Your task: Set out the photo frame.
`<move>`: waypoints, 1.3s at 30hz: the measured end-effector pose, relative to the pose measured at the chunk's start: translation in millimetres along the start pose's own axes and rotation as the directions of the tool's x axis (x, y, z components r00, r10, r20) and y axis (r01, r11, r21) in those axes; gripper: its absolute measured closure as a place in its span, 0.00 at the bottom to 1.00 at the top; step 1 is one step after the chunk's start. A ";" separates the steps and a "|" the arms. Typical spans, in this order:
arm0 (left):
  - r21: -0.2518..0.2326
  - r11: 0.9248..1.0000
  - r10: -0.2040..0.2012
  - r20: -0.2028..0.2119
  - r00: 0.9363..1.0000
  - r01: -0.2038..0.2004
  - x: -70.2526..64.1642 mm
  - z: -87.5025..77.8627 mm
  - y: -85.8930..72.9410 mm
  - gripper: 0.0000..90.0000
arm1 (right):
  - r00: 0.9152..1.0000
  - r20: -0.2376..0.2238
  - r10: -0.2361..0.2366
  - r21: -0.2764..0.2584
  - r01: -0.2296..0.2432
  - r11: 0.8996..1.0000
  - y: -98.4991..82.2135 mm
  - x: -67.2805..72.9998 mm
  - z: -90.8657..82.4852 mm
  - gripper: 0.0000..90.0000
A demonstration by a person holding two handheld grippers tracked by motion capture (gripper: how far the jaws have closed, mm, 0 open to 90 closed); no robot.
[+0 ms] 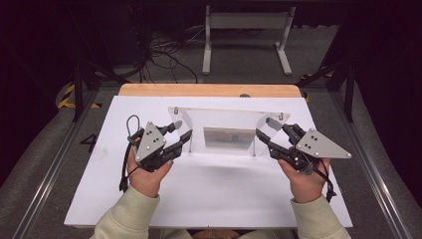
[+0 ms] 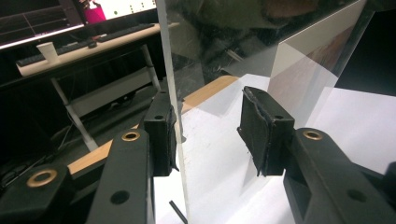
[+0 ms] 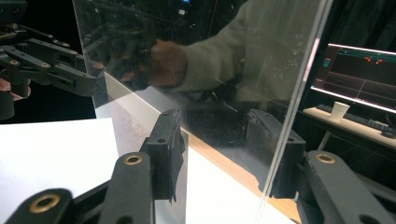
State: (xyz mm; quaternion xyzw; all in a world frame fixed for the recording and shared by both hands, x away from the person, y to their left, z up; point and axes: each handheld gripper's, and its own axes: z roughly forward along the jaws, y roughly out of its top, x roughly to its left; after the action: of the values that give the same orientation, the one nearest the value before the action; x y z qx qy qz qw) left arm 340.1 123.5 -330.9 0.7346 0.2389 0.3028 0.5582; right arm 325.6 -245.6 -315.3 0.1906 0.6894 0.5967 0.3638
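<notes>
Right now the left gripper (image 1: 178, 131) has one side of a clear plastic stand (image 1: 226, 119) between its jaws; in the left gripper view the see-through side wall (image 2: 172, 88) touches the left pad (image 2: 161, 135), and the other pad (image 2: 261, 133) stands apart from it, so I cannot tell if it squeezes. The right gripper (image 1: 266, 130) has the other side wall (image 3: 289, 107) between its jaws, near one pad; I cannot tell its grip either. No words can be read on the stand. It sits on the white board (image 1: 214, 194), between both grippers. Both hands reach forward from the near edge, sleeves low, jaws pointing inward at the stand.
</notes>
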 end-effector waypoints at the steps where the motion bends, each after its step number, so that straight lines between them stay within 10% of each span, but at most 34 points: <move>1: 0.003 1.000 -0.001 0.001 1.000 0.001 -0.6 -1.7 1.4 0.64 | 1.000 -0.001 0.000 0.001 0.000 1.000 0.8 0.0 -0.5 0.60; 25: 0.114 0.993 -0.043 0.004 0.999 0.042 -22.5 -36.2 23.6 0.65 | 0.985 -0.095 0.141 0.043 -0.138 0.990 24.2 10.4 -13.0 0.60; 39: 0.053 0.995 -0.091 0.024 0.996 0.090 -12.5 -26.9 12.3 0.61 | 0.983 -0.096 0.157 0.007 -0.157 0.988 17.1 9.5 -5.0 0.60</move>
State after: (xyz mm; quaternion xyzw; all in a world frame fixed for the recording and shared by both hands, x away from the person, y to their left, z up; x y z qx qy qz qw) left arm 312.4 129.8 -316.0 0.7411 0.2724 0.2613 0.5553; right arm 312.7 -238.7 -301.4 0.2152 0.6890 0.6321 0.2820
